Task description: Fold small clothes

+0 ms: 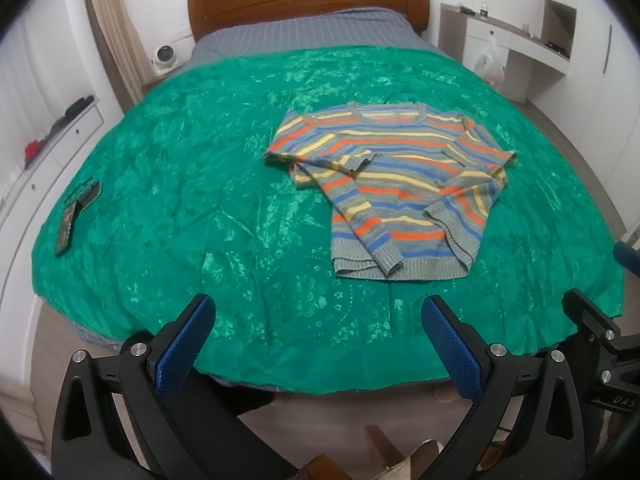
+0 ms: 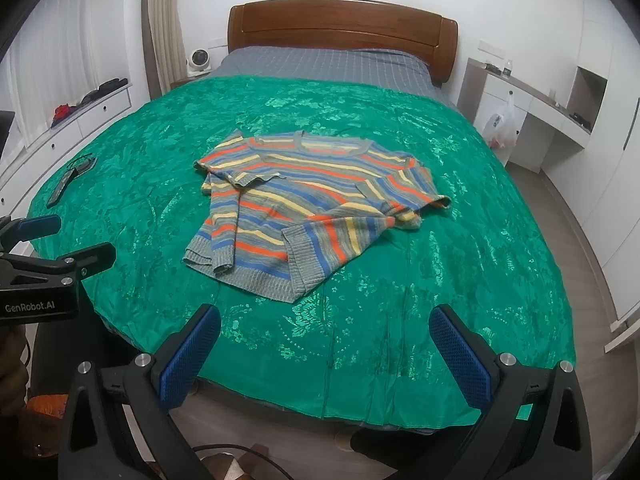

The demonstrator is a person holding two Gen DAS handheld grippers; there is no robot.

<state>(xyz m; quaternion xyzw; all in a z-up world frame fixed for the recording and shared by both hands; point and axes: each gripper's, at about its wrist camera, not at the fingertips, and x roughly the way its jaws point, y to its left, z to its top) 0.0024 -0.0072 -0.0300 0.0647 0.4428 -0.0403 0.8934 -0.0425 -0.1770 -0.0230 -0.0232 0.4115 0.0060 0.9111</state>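
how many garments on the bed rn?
1: a striped sweater lying flat mid-bed on the green cover, both sleeves folded across its front. Nothing else clothing-like on the bed; dark items sit near its left edge.

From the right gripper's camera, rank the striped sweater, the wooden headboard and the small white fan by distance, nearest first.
From the right gripper:
1. Striped sweater, mid-bed, slightly left.
2. Small white fan, beside the bed's far left corner.
3. Wooden headboard, against the back wall; only just beyond the fan.
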